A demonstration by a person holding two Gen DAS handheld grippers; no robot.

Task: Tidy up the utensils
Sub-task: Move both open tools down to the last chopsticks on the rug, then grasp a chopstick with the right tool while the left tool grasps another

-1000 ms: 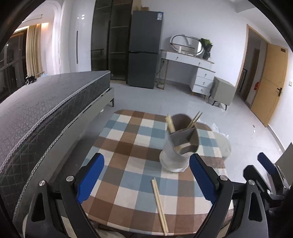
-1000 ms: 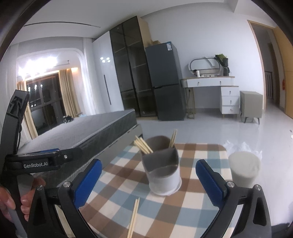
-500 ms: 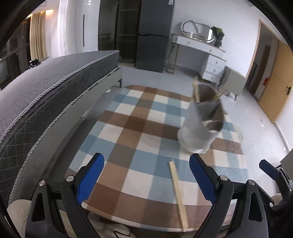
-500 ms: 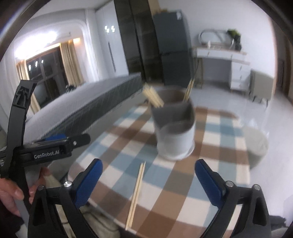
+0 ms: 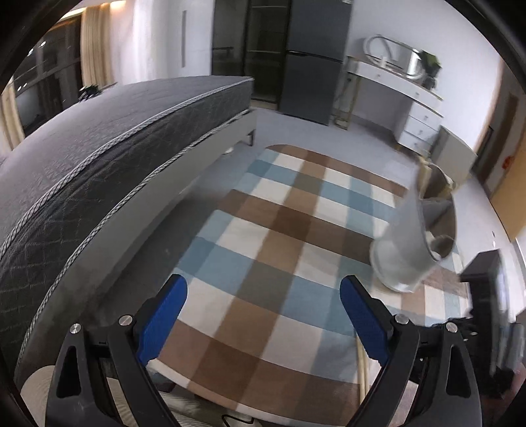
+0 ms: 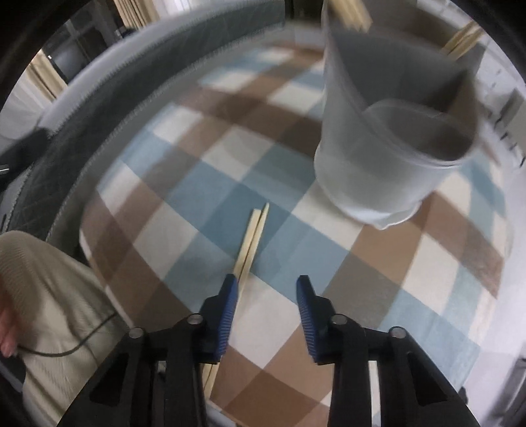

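A loose pair of wooden chopsticks (image 6: 252, 238) lies on the checked tablecloth (image 6: 184, 197). My right gripper (image 6: 267, 289) points steeply down over their near half. Its jaws are closing; the sticks run along the inner side of the left finger (image 6: 228, 305) and under it, and the pads do not press them. The grey divided utensil holder (image 6: 388, 157) stands just beyond, with more chopsticks (image 6: 351, 13) in its rear compartments. My left gripper (image 5: 263, 295) hangs open and empty over the cloth. The holder (image 5: 411, 243) is at its right, and the loose pair (image 5: 361, 361) peeks out behind its right finger.
A dark mattress on a grey bed frame (image 5: 98, 164) runs along the table's left side. A person's beige clothing (image 6: 49, 295) and a thin cable sit at the near table edge. A fridge (image 5: 312, 65) and a white dresser (image 5: 417, 111) stand across the room.
My right gripper dropped and tipped down onto the loose chopsticks, and its jaws narrowed a lot. My left gripper sank and swung left, so the holder slid to the right of its view.
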